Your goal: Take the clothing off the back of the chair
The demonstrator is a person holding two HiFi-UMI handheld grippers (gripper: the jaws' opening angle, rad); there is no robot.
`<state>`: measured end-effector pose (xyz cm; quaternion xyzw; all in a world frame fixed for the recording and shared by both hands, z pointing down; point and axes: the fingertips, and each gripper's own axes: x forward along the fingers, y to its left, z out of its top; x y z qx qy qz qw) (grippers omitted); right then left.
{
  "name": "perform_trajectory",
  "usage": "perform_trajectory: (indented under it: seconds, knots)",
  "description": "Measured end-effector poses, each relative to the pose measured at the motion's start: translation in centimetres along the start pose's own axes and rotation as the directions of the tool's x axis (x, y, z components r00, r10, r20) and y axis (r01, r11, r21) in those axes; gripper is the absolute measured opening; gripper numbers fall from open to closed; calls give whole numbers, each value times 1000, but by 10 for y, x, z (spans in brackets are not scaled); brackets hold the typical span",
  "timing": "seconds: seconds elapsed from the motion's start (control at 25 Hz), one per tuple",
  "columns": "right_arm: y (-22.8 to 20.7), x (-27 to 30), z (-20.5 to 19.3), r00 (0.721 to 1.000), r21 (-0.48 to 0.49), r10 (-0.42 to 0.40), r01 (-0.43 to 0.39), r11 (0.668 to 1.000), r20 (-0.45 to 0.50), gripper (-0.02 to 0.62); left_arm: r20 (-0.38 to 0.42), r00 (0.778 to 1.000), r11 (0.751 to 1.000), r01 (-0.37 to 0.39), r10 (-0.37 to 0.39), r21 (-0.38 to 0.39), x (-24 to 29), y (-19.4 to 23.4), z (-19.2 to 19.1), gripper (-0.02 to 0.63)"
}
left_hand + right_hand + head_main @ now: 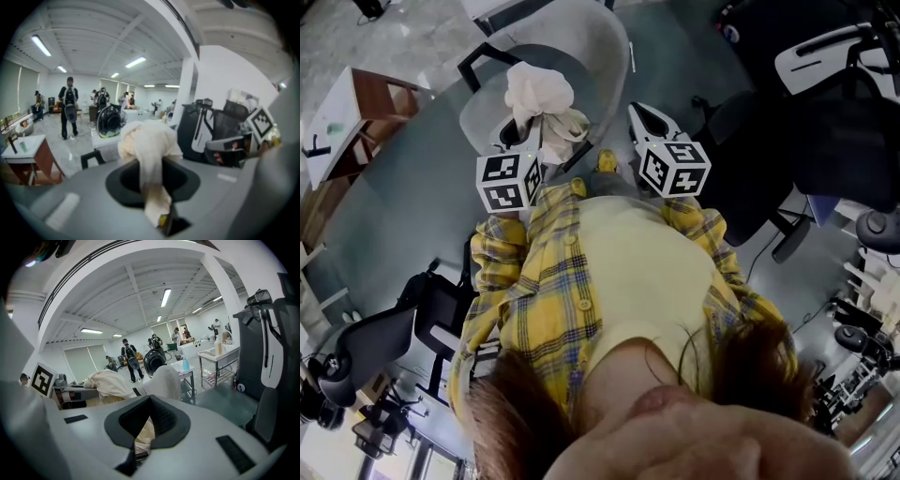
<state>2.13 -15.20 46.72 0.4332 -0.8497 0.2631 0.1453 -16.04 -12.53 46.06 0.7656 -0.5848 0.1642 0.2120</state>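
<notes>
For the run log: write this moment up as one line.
left gripper: jaws shut on clothing, bunched above chair | right gripper: jaws shut, seemingly on clothing too

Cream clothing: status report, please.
Left claw shut on bunched cream clothing. Right claw shut, gripping nothing. Clothing held up over grey shell chair; nothing in the way.

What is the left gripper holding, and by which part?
The left gripper pinches the cream garment by a narrow strip trailing from its bunched bulk.
</notes>
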Motion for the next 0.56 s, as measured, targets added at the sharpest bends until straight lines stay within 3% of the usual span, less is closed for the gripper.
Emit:
perform_trajectory:
  seconds: [0.56]
  knots:
    - [5,7,3,1000,-8,16,-16,1000,-2,12,25,999,999,26,-26,23,-3,-5,10,75]
